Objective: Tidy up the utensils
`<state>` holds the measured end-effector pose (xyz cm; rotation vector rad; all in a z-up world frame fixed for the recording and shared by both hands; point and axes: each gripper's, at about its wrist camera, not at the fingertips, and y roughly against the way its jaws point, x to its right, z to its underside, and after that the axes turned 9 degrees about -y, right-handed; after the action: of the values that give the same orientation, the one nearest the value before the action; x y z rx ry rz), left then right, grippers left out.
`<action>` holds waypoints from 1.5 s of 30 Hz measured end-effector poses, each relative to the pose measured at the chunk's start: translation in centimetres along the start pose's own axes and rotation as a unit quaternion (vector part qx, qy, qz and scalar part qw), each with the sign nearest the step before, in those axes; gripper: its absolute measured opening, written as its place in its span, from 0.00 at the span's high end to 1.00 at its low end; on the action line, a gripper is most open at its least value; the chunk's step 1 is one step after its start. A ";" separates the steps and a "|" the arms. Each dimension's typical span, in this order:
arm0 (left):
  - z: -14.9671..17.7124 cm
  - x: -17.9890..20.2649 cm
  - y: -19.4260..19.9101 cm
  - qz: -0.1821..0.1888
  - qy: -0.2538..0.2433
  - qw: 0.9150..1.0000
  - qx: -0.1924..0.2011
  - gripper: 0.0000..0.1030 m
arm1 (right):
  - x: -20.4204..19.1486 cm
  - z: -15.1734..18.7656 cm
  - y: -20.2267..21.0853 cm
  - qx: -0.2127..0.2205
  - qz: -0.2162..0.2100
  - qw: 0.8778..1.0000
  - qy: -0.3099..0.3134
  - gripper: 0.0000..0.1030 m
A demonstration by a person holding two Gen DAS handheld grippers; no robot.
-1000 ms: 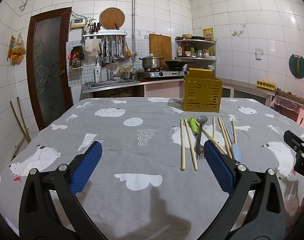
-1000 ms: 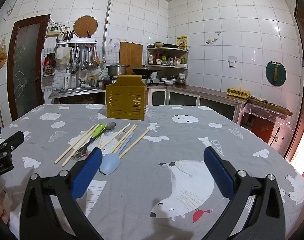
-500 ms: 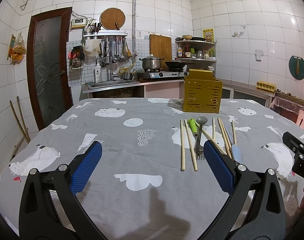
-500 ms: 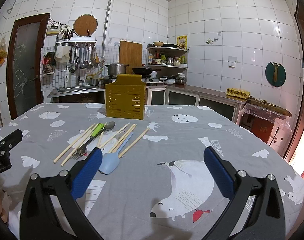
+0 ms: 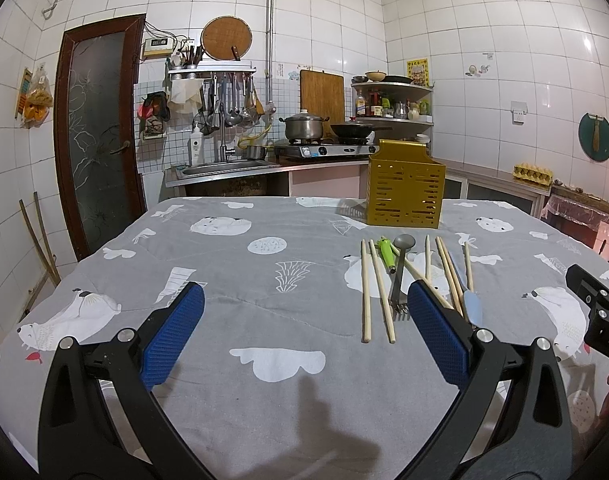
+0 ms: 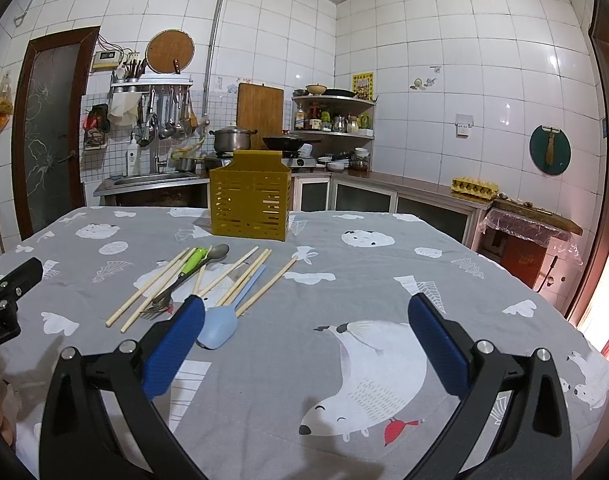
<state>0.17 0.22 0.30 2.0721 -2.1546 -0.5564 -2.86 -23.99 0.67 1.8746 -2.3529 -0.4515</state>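
Looking along the left gripper (image 5: 306,320), its blue pads spread wide and empty above the grey tablecloth (image 5: 224,264), nothing seems sorted yet: chopsticks (image 5: 366,288), a fork (image 5: 399,280) and a pale blue spatula (image 5: 473,308) lie loose before the yellow holder (image 5: 404,190), ahead and toward the right finger.

From the right gripper (image 6: 306,320), likewise open and empty, the spatula (image 6: 220,330) sits just beside the left finger, other utensils beyond, holder (image 6: 250,200) farther back.
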 end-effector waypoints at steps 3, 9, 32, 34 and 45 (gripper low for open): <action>0.0 0.0 0.0 0.000 0.000 1.000 0.000 0.05 | 0.0 0.0 0.0 0.000 0.000 1.000 0.000 0.04; 0.0 -0.1 0.0 0.000 0.000 1.000 0.000 0.05 | 0.0 0.0 0.0 0.000 0.000 1.000 0.000 0.04; 0.2 0.1 0.3 -0.002 0.012 1.000 0.005 0.05 | 0.3 0.1 0.4 0.005 0.000 1.000 -0.014 0.04; 0.2 -0.2 0.3 -0.004 0.016 1.000 0.005 0.05 | 0.2 0.1 0.4 0.006 0.000 1.000 -0.012 0.04; 0.3 -0.1 -0.1 -0.001 0.014 1.000 -0.003 0.05 | -0.5 0.2 0.7 0.013 0.001 1.000 0.004 0.04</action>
<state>0.20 0.32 0.04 2.0677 -2.1330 -0.5311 -3.44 -23.31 0.77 1.8816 -2.3655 -0.4149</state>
